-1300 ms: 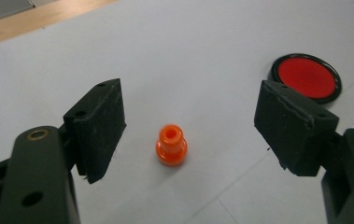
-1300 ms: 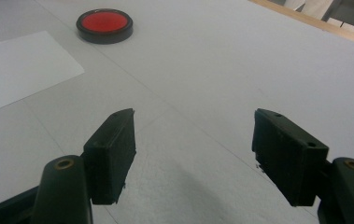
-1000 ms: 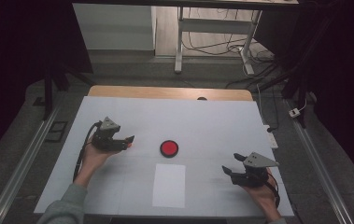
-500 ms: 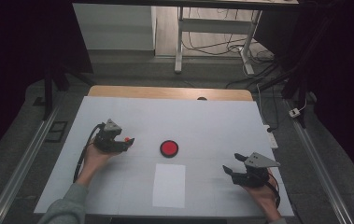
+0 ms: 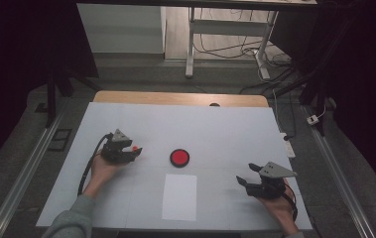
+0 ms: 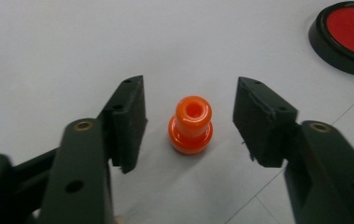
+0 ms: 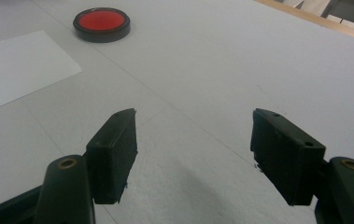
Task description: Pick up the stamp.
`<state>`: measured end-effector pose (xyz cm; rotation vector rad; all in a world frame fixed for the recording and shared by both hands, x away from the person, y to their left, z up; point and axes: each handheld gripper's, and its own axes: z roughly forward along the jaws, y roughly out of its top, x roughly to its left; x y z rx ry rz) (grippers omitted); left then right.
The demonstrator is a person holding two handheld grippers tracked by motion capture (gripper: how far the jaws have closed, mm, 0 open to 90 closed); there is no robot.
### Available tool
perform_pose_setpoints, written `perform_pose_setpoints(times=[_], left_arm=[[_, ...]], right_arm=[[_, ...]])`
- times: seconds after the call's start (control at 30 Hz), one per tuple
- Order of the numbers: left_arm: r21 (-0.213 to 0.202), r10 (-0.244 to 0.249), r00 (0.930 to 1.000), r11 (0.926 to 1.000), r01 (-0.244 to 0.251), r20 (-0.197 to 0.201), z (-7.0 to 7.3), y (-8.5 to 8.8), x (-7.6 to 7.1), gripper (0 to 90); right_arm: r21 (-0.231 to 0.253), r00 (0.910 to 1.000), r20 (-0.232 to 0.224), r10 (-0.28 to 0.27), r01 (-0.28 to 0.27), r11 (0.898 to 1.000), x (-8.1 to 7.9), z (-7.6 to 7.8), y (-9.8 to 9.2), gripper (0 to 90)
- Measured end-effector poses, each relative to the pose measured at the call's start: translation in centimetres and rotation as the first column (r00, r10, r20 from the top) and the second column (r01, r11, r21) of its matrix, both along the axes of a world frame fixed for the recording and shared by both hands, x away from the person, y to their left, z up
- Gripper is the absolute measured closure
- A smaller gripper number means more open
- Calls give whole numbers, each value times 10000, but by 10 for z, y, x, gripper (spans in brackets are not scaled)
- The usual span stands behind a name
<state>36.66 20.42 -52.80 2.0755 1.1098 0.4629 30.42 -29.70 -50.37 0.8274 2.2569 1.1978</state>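
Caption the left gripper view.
Left gripper closing around an upright orange peg, pads not yet touching it.

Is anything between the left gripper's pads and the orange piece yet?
No. In the left gripper view the orange piece stands upright between the left gripper's pads, which have just been closing, with bare white table showing on both sides.

**Three cameras on one white surface**

The high view is looking forward and down from above, far off. Each tool camera is riding low, close to the surface (image 5: pixel 235 129), looking along its own jaws. All three are sharing the red disc (image 5: pixel 179 157), sitting upper right in the left gripper view, upper left in the right.
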Motion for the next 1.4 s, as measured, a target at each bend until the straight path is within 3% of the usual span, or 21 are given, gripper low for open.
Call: perform_pose_setpoints(times=[0.3, 0.47, 0.67, 1.0, 1.4], left_arm=[[-167, -54, 10000, 9998, 56, 78, -3, 0, 2, 549], [-130, -129, 9999, 9998, 128, -66, -7, 0, 5, 593], [-172, -158, 9998, 9997, 156, -134, -8, 1, 5, 704], [-150, -194, 9997, 9997, 191, -160, -7, 3, 5, 715], [-779, -32, 9998, 9970, 46, 172, 9, 12, -2, 716]], right_arm=[[-21, 10000, -10, -48, 48, 10000, 1, 0, -1, 313], [10, 10000, -9, -70, 70, 10000, 0, 0, -1, 313], [37, 9999, -13, -146, 146, 9999, 0, 1, -2, 313], [18, 9999, 3, -138, 138, 9999, 0, 1, -3, 314], [66, 9999, 7, -119, 119, 9999, 0, 1, -2, 314]])
